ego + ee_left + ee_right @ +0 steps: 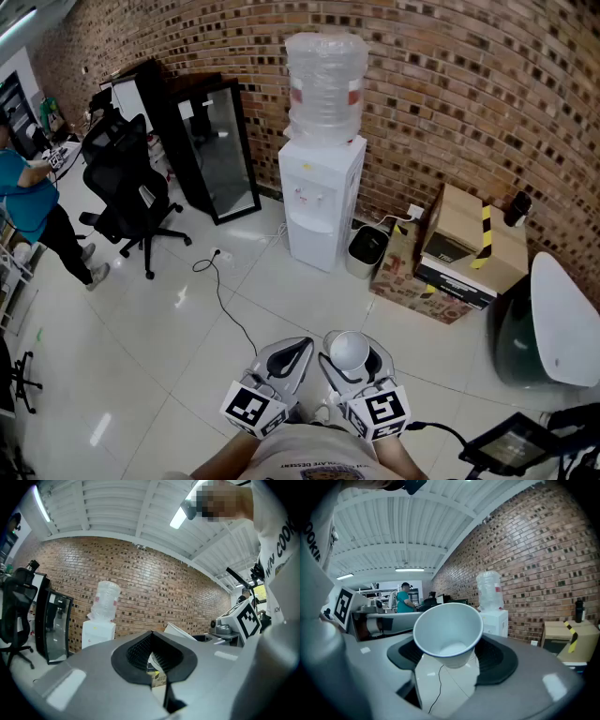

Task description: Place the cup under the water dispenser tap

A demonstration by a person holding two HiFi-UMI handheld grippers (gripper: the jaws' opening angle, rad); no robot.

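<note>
White cup [448,633] clamped in the right hand-held gripper [351,354], pads pressing on its sides, mouth tipped back toward the gripper's own camera, nothing visible inside. Held well short of the water dispenser [322,202], out over the pale tiled floor [178,328] on the dispenser's near side, nowhere near the taps (too small to make out properly in the head view). Alongside, just as far from the dispenser, the left hand-held gripper [153,649]: closed up, pad tips meeting, gripping nothing.

Now the dispenser itself: white body, big clear bottle [325,82] on top, backed against the brick wall [450,94]. Tucked against the dispenser's right side, a small bin [367,251]. Farther right of the dispenser, cardboard boxes [464,246] striped with yellow-and-black tape. Left of the dispenser, a black glass-fronted cabinet [214,150], and farther left again a black office chair [127,187]. Trailing over the floor to the dispenser's front left, a dark cable [223,298]. Far left of the dispenser, a person in a teal top [28,197].
</note>
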